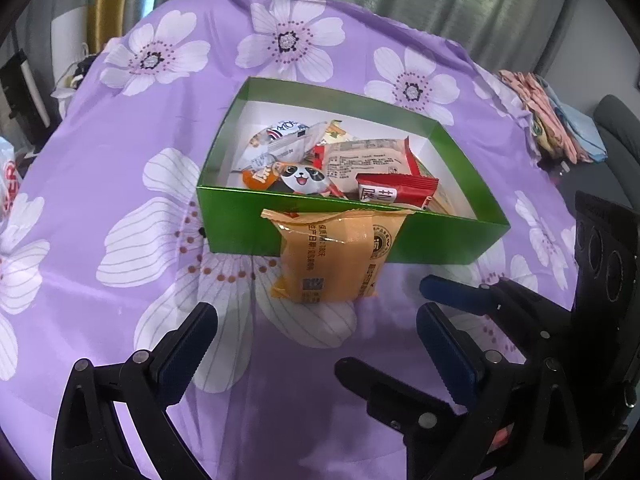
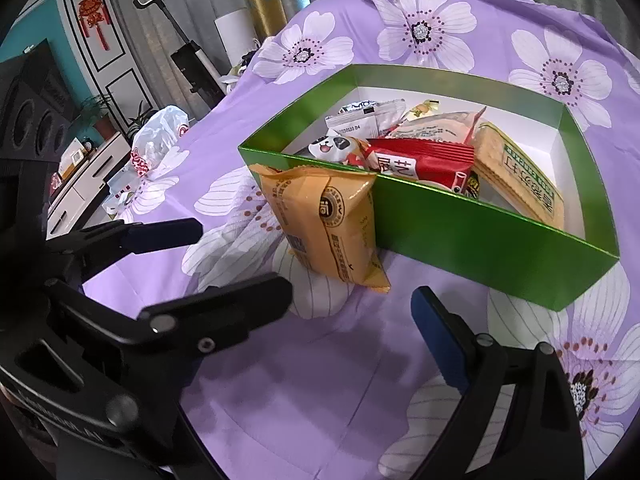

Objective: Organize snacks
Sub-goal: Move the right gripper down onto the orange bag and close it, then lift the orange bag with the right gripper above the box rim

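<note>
An orange snack packet (image 1: 332,256) (image 2: 328,216) stands on the purple flowered cloth, leaning against the outside of the green box's near wall (image 1: 440,240) (image 2: 480,248). Inside the box lie several snacks, among them a red packet (image 1: 396,192) (image 2: 420,164) and a panda packet (image 1: 304,178) (image 2: 332,146). My left gripper (image 1: 316,316) (image 2: 244,256) is open just short of the orange packet, with nothing between its fingers. My right gripper (image 2: 320,296) (image 1: 384,324) is open beside it, also holding nothing. The two grippers' inner fingers cross each other; the right gripper's left finger is mostly hidden.
A white plastic bag (image 2: 160,136) lies at the cloth's far left edge. Folded coloured cloths (image 1: 548,120) sit off the right edge. Beyond the left edge are a white cabinet (image 2: 80,184) and a stand (image 2: 188,60). Curtains hang behind.
</note>
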### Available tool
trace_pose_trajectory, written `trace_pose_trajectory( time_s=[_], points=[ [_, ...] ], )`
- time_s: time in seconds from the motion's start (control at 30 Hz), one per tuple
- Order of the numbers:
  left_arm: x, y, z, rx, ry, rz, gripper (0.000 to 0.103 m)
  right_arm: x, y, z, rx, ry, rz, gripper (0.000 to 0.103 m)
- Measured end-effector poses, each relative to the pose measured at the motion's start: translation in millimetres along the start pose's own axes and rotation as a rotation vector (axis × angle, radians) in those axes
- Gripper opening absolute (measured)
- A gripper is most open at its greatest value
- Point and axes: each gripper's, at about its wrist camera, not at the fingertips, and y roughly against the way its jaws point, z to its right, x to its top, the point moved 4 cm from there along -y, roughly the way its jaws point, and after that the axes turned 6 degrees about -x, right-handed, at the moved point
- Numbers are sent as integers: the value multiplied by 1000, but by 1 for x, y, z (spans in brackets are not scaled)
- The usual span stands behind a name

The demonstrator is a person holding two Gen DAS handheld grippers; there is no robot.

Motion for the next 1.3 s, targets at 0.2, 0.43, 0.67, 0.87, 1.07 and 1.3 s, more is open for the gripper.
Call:
trace_pose_trajectory(
  time_s=[0.2, 0.43, 0.67, 0.87, 1.07, 1.3],
  points=[
    [3, -6, 0, -23, -4, -9, 100, 3, -7, 1, 15, -3, -3, 91],
    [6, -14, -1, -49, -8, -19, 99, 6, -13, 3, 30, -14, -4, 80],
    [9, -21, -1, -96, -5, -33, 78, 8, -21, 2, 34, -6, -15, 63],
    [11, -25, -3, -135, 21, -37, 59, 11, -25, 2, 31, 15, -18, 52],
    [13, -28, -9, -136, 41, -41, 55, 12, -30, 4, 19, 42, -24, 44],
    [14, -26, -6, -124, 12, -33, 52, 13, -31, 4, 14, 64, -18, 41]
  ],
)
